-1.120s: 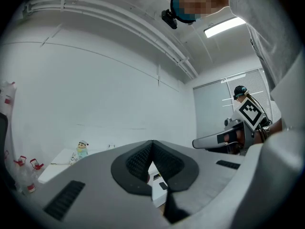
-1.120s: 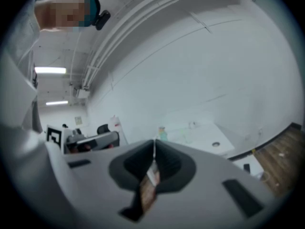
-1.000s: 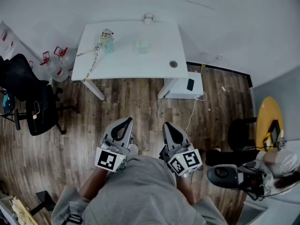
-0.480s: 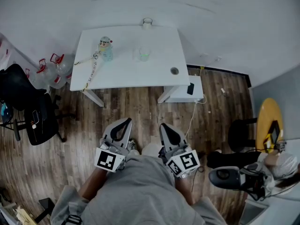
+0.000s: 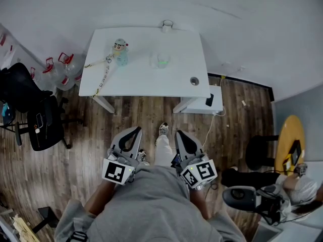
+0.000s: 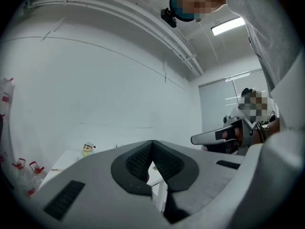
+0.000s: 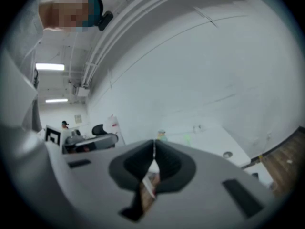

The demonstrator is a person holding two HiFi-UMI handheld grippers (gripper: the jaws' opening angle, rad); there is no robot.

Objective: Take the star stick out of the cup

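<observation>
A clear cup (image 5: 162, 60) with something green in it stands near the middle of the white table (image 5: 146, 82), far ahead of me. It is too small to make out a star stick. In the right gripper view the green spot (image 7: 187, 138) shows on the distant tabletop. My left gripper (image 5: 135, 131) and right gripper (image 5: 179, 134) hang side by side over the wooden floor, well short of the table. Both are shut, the left gripper's pads (image 6: 141, 157) meeting with nothing between them, and the right gripper (image 7: 154, 143) likewise empty.
A small doll (image 5: 120, 51) and a chain (image 5: 103, 75) lie at the table's left, and another cup (image 5: 167, 25) stands at its far edge. A black office chair (image 5: 43, 122) and water bottles (image 5: 58, 67) stand left. A white box (image 5: 212, 101) sits under the table's right end.
The table has shifted slightly right and nearer in the head view. A shoe has come forward between the grippers. Both grippers stay shut and level.
</observation>
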